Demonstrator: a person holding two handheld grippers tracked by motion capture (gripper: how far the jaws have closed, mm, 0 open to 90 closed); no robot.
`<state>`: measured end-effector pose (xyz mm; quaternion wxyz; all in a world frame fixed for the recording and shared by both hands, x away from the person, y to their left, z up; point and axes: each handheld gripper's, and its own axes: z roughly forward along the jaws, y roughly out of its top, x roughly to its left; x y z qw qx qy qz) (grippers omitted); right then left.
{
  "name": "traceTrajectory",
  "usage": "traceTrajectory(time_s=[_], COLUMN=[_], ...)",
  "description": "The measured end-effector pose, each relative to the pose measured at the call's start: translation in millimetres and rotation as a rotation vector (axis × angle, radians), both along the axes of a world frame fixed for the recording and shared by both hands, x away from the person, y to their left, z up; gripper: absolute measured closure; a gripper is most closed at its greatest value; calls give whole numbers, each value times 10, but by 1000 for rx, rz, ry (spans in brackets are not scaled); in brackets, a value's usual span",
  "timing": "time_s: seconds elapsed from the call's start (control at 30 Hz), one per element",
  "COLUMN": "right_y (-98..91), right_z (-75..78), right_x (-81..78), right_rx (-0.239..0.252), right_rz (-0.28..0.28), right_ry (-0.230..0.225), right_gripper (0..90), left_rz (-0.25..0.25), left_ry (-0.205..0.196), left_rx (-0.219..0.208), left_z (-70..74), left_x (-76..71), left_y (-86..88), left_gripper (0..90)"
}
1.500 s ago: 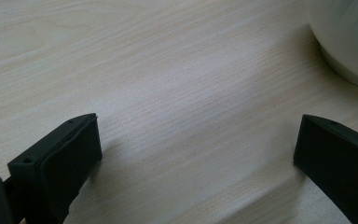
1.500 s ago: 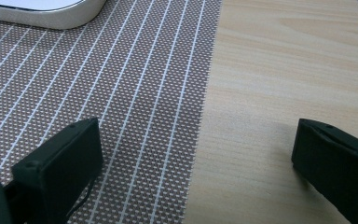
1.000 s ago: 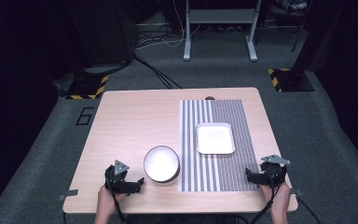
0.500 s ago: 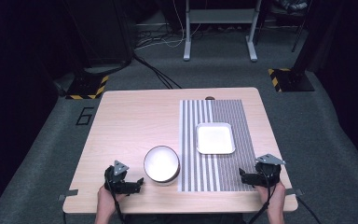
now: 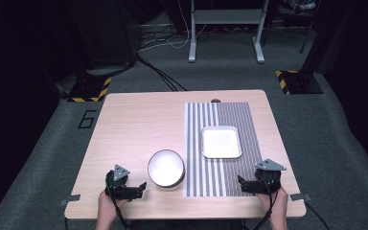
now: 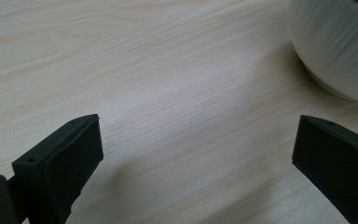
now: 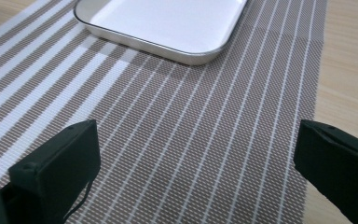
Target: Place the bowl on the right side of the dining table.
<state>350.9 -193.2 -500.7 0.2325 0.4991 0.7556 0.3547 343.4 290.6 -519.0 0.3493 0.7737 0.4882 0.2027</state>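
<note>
A person seated at the near edge of a light wooden counter (image 5: 139, 120) holds a black two-jaw gripper in each hand, both resting low over the surface. The left gripper (image 5: 133, 188), gripped by the left hand (image 5: 108, 207), sits near the front-left part of the counter with its fingers (image 6: 60, 161) released and spread wide over bare wood; nothing lies between them. Just beside it, to its right, stands a round white bowl (image 5: 166, 168), whose curved wall fills the upper right corner of the left gripper view, close to that gripper but not touching it. The right gripper (image 5: 245, 184), held by the right hand (image 5: 277, 203), hovers at the near right corner of a brown-and-white striped placemat (image 5: 220, 167), its fingers (image 7: 58, 170) likewise released and wide apart over the woven surface, grasping nothing. A grey three-cornered plate (image 5: 270, 165) tops this gripper. On the placemat, farther from the person, lies a shallow white rectangular tray (image 5: 221, 142) with rounded corners, well apart from the right gripper and seen ahead of it in the right gripper view. The bowl rests on the wood at the placemat's left edge. Beyond the counter, grey carpet (image 5: 43, 143), trailing cables (image 5: 158, 72) and the legs of a metal stand (image 5: 225, 28) fill the dim background.
</note>
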Motion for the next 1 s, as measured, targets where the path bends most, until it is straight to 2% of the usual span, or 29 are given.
traceTrajectory(time_s=[0.17, 1.0], right_y=[107, 646], right_z=[66, 348], right_x=[23, 96], right_rx=[17, 12], right_rz=[38, 205], right_ry=[-2, -26], right_gripper=[0, 0], left_rz=[-2, -42], left_ry=[-4, -32], left_rx=[-16, -49], left_z=[47, 297], left_x=[-7, 7], left_y=[7, -3], left_gripper=[17, 19])
